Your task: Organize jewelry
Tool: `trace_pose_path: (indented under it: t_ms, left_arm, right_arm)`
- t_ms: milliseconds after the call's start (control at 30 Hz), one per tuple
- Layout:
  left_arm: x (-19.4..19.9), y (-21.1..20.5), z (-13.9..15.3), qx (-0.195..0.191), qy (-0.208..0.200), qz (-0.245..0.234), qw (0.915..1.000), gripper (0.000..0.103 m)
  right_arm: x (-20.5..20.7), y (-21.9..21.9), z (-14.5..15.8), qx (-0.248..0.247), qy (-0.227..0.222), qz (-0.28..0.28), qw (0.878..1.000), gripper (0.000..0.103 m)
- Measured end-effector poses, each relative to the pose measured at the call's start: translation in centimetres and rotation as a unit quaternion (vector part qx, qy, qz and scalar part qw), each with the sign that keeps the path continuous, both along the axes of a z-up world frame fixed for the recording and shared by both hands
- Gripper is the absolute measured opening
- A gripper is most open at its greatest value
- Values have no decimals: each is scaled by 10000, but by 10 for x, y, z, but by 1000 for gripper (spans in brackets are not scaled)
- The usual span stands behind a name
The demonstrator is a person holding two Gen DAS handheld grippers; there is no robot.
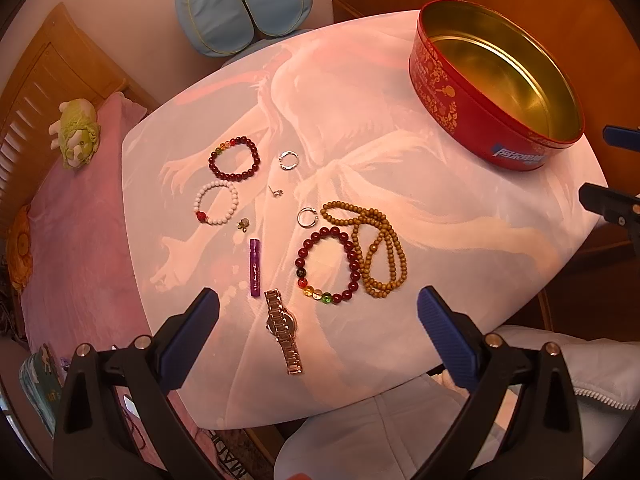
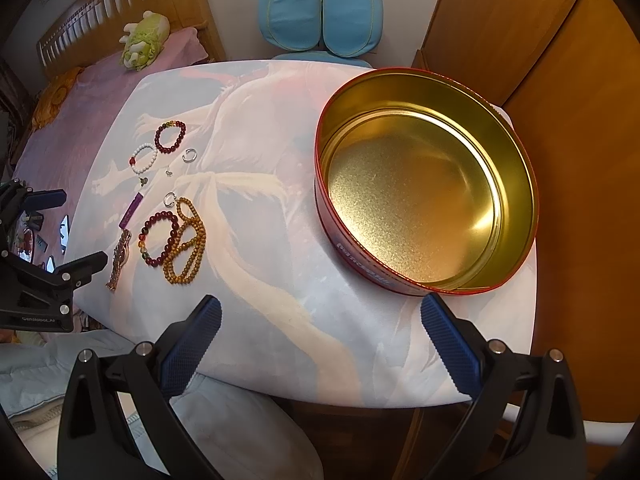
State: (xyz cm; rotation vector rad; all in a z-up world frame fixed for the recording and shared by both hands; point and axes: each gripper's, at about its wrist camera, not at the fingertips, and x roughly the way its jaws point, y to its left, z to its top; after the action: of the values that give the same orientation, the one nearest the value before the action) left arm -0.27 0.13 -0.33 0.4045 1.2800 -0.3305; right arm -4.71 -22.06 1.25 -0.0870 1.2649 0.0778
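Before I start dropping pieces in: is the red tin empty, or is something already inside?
Empty. The red tin stands open with no lid, and the right wrist view shows only its bare gold floor; all the jewelry lies on the table.

Both views are warmly lit, with a pink-orange cast over the pale cloth on the desk (image 1: 440, 208) in the left wrist view and a cooler, bluer tone on it in the right wrist view. The light is soft and even, so shadows under the beads are faint. The strongest glare sits inside the tin (image 2: 516, 184), where its gold wall shines bright along the right side and the grainy floor glints. The fisheye lens bends straight edges: the desk bulges into a curve, and the corners of each picture fall to black. The middle is sharp; the bed (image 1: 68, 240) and the wooden door (image 2: 580, 120) near the rim look stretched and softer.
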Motion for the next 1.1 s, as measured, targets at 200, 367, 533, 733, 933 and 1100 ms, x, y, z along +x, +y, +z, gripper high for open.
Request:
trace_pose_path:
  t_ms: [200, 367, 533, 733, 933, 1100]
  left_arm:
    - [3, 3, 7, -34, -140, 97, 9998, 96]
    - [10, -7, 15, 56, -319, 43, 9995, 96]
    - [11, -23, 15, -57, -283, -117, 9995, 96]
    - [24, -47, 12, -147, -89, -358, 9992, 96]
    - [37, -87, 19, -69, -155, -814, 9965, 96]
    - [35, -107, 27, -122, -442, -998, 9940, 96]
  right_arm:
    - [0, -2, 0, -27, -16, -49, 10000, 101]
    - [-1, -13, 5, 119, -195, -308, 9993, 101]
    - [-8, -33, 7, 471, -436, -673, 9957, 101]
    - [2, -56, 6, 422, -424, -911, 9940, 101]
    - [13, -61, 9, 294, -451, -916, 9943, 101]
    - [4, -63, 11, 408, -508, -1009, 9928, 101]
